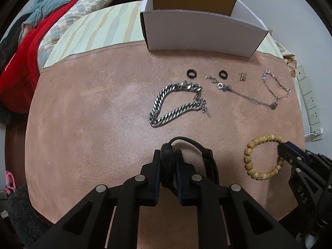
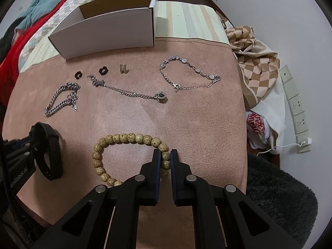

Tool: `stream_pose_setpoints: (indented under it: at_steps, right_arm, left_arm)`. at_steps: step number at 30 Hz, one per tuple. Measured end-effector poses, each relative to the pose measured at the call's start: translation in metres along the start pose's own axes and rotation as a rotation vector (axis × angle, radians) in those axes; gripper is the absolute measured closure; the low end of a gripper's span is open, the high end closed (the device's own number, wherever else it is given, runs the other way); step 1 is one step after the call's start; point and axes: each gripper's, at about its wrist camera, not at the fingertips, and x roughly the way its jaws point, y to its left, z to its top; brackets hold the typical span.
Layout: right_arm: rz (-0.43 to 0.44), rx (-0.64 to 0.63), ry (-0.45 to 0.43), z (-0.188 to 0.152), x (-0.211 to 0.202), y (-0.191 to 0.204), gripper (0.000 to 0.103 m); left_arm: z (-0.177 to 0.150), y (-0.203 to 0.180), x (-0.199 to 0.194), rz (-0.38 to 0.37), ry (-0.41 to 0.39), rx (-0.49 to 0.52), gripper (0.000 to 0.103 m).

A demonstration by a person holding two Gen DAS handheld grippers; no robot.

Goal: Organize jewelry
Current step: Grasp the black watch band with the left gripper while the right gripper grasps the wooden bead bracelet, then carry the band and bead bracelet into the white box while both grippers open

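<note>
**A:** Left wrist view first: the left gripper point(image 1: 168, 161) is clamped on a black band point(image 1: 187, 157), its pads pinching one side of the loop just above the pink cloth point(image 1: 93, 114). And the other one?

**B:** The right gripper point(image 2: 165, 159) is closed on the beaded bracelet point(image 2: 116, 151), with one of the beads caught between its pads. The bracelet appears to be lying on the cloth.

**A:** So how far along are we?

**B:** Barely begun, I'd judge. The white box point(image 2: 108, 29) at the far edge looks empty, as far as its inside shows. Left on the cloth: a heavy silver chain point(image 1: 176, 103), two black rings point(image 1: 191, 73), a small gold piece point(image 2: 123, 68), a thin chain with a pendant point(image 2: 132, 92) and a fine bracelet point(image 2: 191, 72).

**A:** Nothing sorted, then. And around it?

**B:** The pink cloth covers a bed with a striped sheet point(image 1: 103, 27). Red and teal bedding point(image 1: 31, 41) is heaped on the left, with a checked bag point(image 2: 255, 51) and wall sockets point(image 2: 294, 108) on the right.
</note>
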Motion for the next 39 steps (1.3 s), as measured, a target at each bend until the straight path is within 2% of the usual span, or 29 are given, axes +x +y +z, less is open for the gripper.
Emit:
stream_pose_setpoints:
  at_steps: [7, 12, 20, 24, 30, 35, 39]
  right_arm:
    - [0.053, 0.043, -0.036, 0.010, -0.017, -0.004, 0.094]
    - [0.111, 0.044, -0.089, 0.027, -0.044, 0.004, 0.094]
    - [0.226, 0.009, -0.214, 0.090, -0.102, 0.010, 0.094]
    - [0.265, -0.007, -0.257, 0.133, -0.117, 0.009, 0.094]
    - [0.275, -0.019, -0.245, 0.195, -0.101, 0.013, 0.094]
    - [0.278, -0.019, -0.191, 0.228, -0.069, 0.015, 0.094]
    - [0.307, -0.017, -0.141, 0.248, -0.044, 0.016, 0.094]
  left_arm:
    - [0.014, 0.011, -0.030, -0.035, -0.056, -0.005, 0.093]
    - [0.033, 0.011, -0.057, -0.073, -0.116, -0.011, 0.093]
    - [0.095, 0.012, -0.096, -0.126, -0.220, 0.004, 0.093]
    - [0.133, 0.012, -0.099, -0.116, -0.252, 0.025, 0.093]
    - [0.187, 0.019, -0.073, -0.151, -0.191, 0.014, 0.093]
    - [0.213, 0.024, -0.044, -0.180, -0.120, -0.001, 0.093]
    - [0.226, 0.021, -0.026, -0.154, -0.070, -0.005, 0.091]
